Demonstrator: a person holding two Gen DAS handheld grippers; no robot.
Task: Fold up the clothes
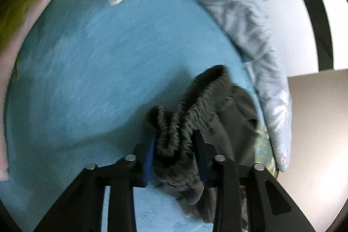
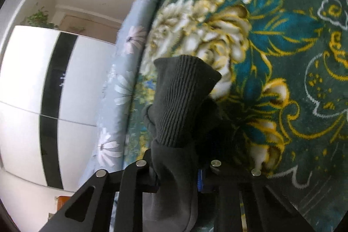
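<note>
A dark grey garment is held in both grippers. In the left wrist view my left gripper (image 1: 174, 140) is shut on its gathered elastic waistband (image 1: 184, 121), bunched between the fingers above a blue blanket (image 1: 97, 79). In the right wrist view my right gripper (image 2: 178, 166) is shut on the garment's ribbed cuff (image 2: 182, 101), which stands up between the fingers over the floral green blanket (image 2: 282, 58). The rest of the garment hangs below the fingers and is mostly hidden.
A pale blue flowered quilt (image 1: 250, 25) lies along the bed edge and also shows in the right wrist view (image 2: 126, 79). A white wardrobe with a black strip (image 2: 32, 79) stands beyond the bed. A pinkish cloth (image 1: 8, 58) lies at the left.
</note>
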